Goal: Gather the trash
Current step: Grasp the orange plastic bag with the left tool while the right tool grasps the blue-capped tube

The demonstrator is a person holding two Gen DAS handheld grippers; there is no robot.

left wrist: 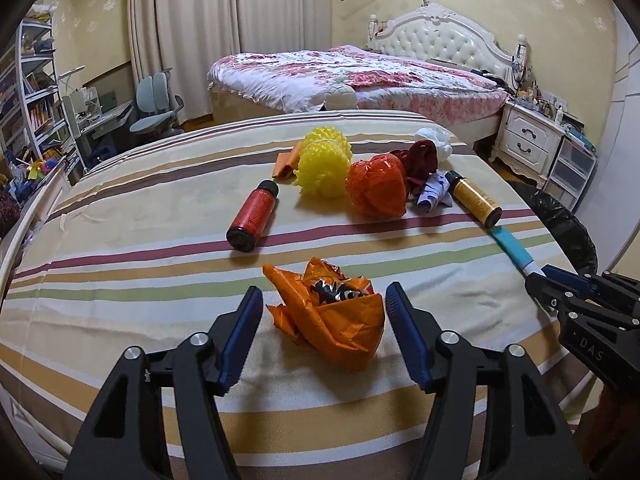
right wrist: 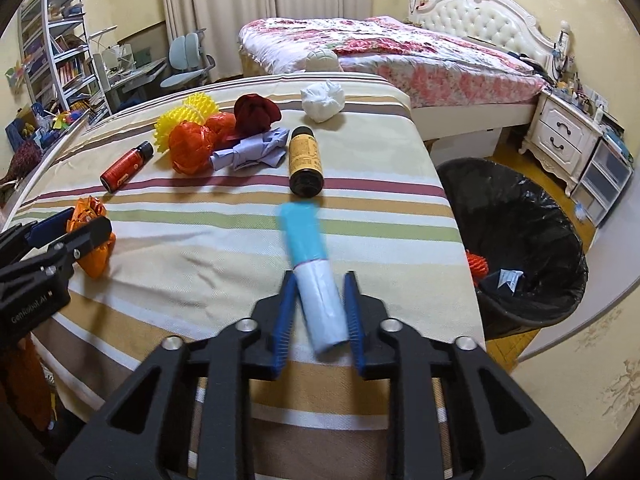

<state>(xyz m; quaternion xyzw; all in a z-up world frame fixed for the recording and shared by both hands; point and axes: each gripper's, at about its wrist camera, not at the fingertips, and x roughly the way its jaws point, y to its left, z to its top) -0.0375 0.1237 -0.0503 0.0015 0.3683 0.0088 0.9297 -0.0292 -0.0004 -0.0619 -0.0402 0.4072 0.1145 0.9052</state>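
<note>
1. the right gripper (right wrist: 320,300) is closed on a pale roll (right wrist: 324,304) with a blue end. its two blue fingers (right wrist: 285,312) press on the roll's sides. the roll sticks out over the near right part of the striped table (right wrist: 200,248).
2. the left gripper (left wrist: 322,320) has its fingers (left wrist: 244,328) spread apart. a crumpled orange wrapper (left wrist: 332,316) sits between them, near the table's front edge. the fingers do not press on it.
3. past the wrapper, a red bottle (left wrist: 252,216) lies on its side in the middle of the table.
4. behind it, toward the far edge, sit a yellow spiky ball (left wrist: 322,164), an orange plastic ball (left wrist: 376,188), a dark red cloth (left wrist: 420,156) and a white wad (left wrist: 436,142), all close together.
5. a crumpled purple paper (right wrist: 250,152) lies just beside a brown bottle with a yellow label (right wrist: 305,160), near the table's right edge.
6. a black trash bin (right wrist: 520,248) with a black bag stands on the floor, just off the table's right edge. it has some trash inside.
</note>
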